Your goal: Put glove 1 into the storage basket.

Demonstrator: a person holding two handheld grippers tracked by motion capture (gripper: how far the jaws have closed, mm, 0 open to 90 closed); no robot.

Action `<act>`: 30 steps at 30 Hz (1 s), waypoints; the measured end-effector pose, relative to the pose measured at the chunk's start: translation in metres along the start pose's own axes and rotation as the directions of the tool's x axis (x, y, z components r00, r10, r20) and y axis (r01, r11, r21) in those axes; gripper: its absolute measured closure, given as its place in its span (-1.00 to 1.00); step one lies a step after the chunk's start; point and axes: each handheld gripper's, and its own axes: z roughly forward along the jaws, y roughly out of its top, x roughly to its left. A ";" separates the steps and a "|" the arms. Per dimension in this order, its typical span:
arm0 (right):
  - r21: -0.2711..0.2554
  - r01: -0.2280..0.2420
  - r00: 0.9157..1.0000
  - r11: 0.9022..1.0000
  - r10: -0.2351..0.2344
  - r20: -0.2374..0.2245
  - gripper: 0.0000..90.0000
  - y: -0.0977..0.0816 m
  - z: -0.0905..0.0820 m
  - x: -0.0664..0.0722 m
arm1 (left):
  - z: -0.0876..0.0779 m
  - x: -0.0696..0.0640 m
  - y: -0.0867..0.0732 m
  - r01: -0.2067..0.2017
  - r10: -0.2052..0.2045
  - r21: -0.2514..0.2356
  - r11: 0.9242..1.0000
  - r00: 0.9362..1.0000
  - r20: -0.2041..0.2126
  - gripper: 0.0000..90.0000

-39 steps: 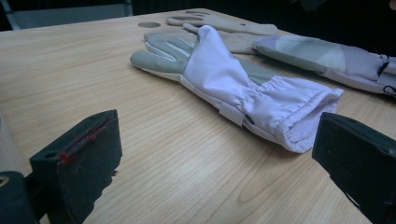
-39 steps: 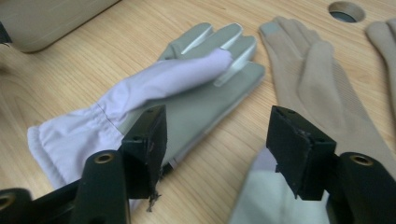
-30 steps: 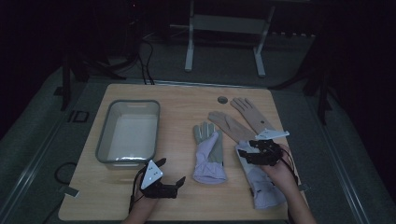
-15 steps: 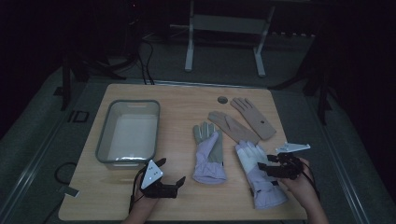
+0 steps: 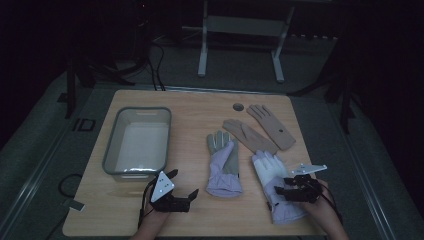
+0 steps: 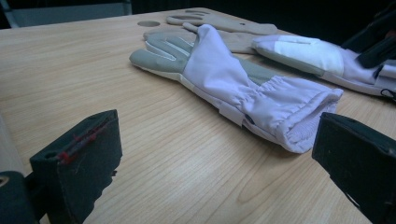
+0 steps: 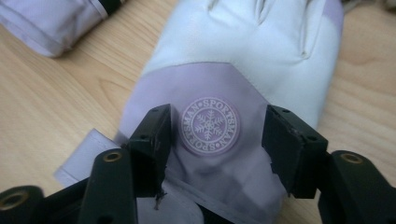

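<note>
While its jaws have just been narrowing, the right claw (image 7: 215,135) hovers low over the lilac-and-white fabric glove with a round snowflake badge (image 7: 233,70), half-wide, straddling the badge without pinching it. That glove lies flat near the light wooden worktop's (image 5: 200,107) front right corner. Beside the clear plastic bin (image 5: 137,142), the left claw (image 5: 182,186) rests wide and empty.
</note>
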 end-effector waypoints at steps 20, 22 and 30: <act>-0.096 -0.088 0.995 0.991 0.092 0.036 0.72 -0.007 -0.015 0.012 | 0.000 -0.001 0.000 -0.006 0.006 0.000 1.000 1.000 -0.007 -0.96; -0.126 -0.106 0.993 0.986 0.112 0.044 0.73 -0.005 -0.024 0.013 | 0.000 -0.001 0.000 -0.006 0.006 0.002 1.000 1.000 -0.008 -0.96; -0.230 -0.104 0.989 0.968 0.124 0.078 0.74 0.018 -0.053 0.017 | 0.000 -0.001 0.000 -0.009 0.009 0.002 1.000 1.000 -0.010 -0.96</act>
